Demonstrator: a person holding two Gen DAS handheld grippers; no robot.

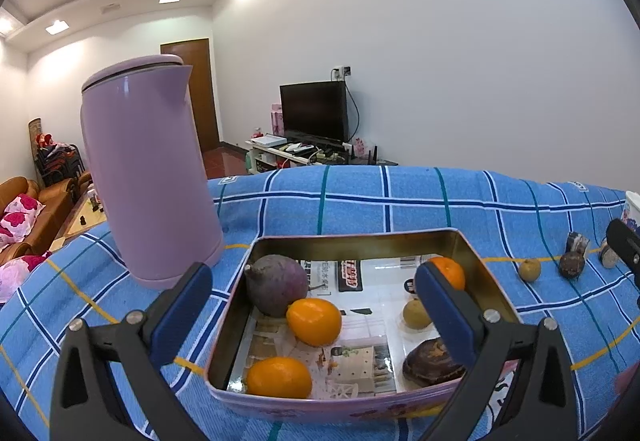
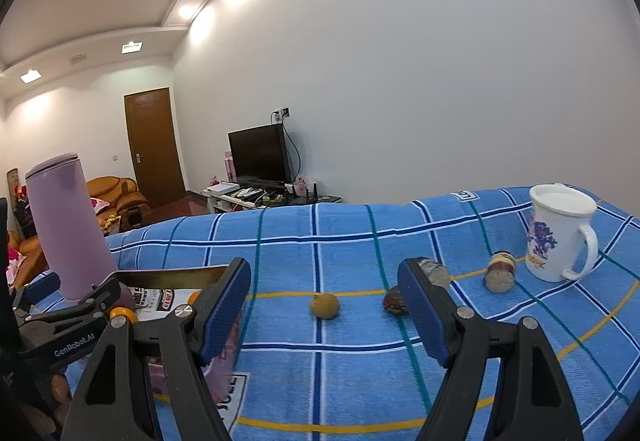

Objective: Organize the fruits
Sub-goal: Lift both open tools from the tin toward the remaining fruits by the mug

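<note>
Holding my left gripper (image 1: 312, 289) wide open and empty, I look down its blue-padded fingers into the pink rectangular metal tin (image 1: 356, 239) lined with printed paper. Nearest me in the tin lie a round orange (image 1: 279, 377) on the left and a dark wrinkled brown fruit (image 1: 432, 363) on the right. Further in sit a second orange (image 1: 314, 321), a small tan round fruit (image 1: 416, 314), a big purple root vegetable (image 1: 275, 285) and a third orange (image 1: 448, 271), partly behind my right finger. Left of the tin stands a tall lilac plastic kettle (image 1: 150, 169).

My right gripper (image 2: 324, 311) is also spread wide, gripping nothing, above the blue checked cloth (image 2: 360, 369). Between its fingers, further off, lies a small tan fruit (image 2: 325, 305); a dark brown fruit (image 2: 393, 301) touches my right finger's edge. Beyond stands a white printed mug with a lid (image 2: 560, 233).
</note>
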